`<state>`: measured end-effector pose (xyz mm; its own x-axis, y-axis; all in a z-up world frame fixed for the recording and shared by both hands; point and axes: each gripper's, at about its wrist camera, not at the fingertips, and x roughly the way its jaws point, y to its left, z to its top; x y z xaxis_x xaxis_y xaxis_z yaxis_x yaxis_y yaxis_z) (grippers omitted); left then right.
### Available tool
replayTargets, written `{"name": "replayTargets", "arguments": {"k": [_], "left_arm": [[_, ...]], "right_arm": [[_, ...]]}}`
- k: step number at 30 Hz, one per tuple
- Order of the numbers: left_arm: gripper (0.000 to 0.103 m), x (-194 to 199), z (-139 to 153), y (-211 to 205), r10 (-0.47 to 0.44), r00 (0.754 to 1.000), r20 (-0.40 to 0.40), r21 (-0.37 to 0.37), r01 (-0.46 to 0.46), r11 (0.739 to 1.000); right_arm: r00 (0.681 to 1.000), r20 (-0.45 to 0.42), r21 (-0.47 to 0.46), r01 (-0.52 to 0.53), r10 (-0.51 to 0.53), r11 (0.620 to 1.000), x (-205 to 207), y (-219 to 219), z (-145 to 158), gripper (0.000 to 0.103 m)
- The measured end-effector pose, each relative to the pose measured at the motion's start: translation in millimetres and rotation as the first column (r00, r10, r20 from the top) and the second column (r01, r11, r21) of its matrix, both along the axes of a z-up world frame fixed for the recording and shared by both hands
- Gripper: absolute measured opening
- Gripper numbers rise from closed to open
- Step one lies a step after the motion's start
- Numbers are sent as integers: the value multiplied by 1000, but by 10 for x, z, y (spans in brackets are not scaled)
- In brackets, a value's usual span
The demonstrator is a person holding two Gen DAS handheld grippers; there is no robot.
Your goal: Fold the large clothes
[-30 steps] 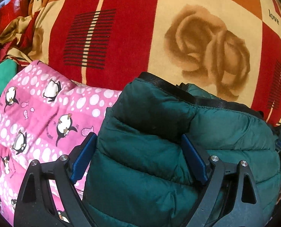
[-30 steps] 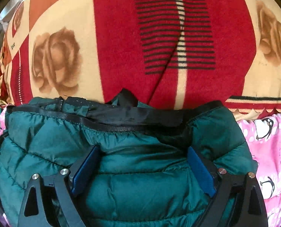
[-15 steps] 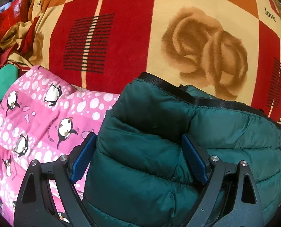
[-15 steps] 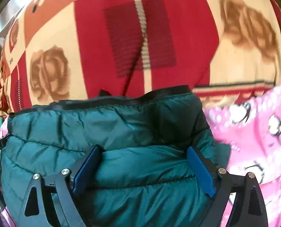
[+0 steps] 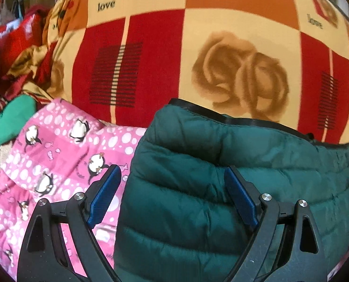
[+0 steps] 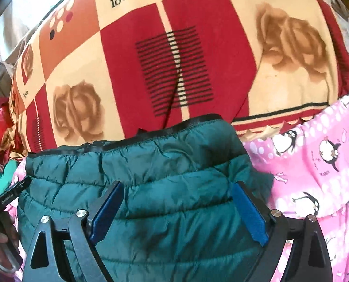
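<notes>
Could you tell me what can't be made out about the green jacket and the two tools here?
- Green puffer jacket: its lower part is cut off by the bottom edge in both wrist views, so the fold cannot be judged.
- Left tool: whether its pads press the jacket is unclear; the padding bulges between them.
- Right tool: same doubt.
- Pink penguin fabric: what it is stays hidden; the jacket covers it.

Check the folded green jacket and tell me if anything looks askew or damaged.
No damage shows. The green jacket lies folded on the pink penguin blanket, but its black-trimmed top edge runs uneven, higher on one side, so the layers aren't squared.
</notes>
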<state>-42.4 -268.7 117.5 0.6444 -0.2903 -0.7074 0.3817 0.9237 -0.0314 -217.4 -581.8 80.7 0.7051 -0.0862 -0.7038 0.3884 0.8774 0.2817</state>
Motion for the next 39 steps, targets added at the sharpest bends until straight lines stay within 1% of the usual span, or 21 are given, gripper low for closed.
{"name": "replayTargets", "arguments": {"k": [3, 7, 11, 23, 26, 34, 39], "left_arm": [[90, -139, 47, 61, -13, 1000, 25, 7, 12, 1000], [90, -238, 71, 122, -20, 999, 41, 12, 20, 1000], [90, -306, 47, 159, -20, 999, 35, 19, 19, 1000], [90, -341, 65, 223, -16, 999, 29, 6, 16, 1000], [90, -329, 47, 226, -16, 1000, 19, 7, 15, 1000], [90, -263, -45, 248, -23, 999, -43, -19, 22, 1000], [90, -212, -85, 264, -22, 998, -67, -29, 20, 999]], "right_arm": [[1000, -11, 6, -6, 6, 1000, -87, 22, -25, 92], [1000, -23, -24, -19, 18, 1000, -189, 32, -49, 92], [996, -86, -23, -29, 27, 999, -161, 7, -158, 92], [998, -58, -6, -26, 25, 1000, -362, -41, -34, 92], [997, -77, -11, -20, 19, 1000, -399, -72, -58, 93], [997, -74, -7, -1, 0, 1000, -423, -138, -49, 95], [997, -82, 5, 6, -6, 1000, -424, -174, -85, 97]]}}
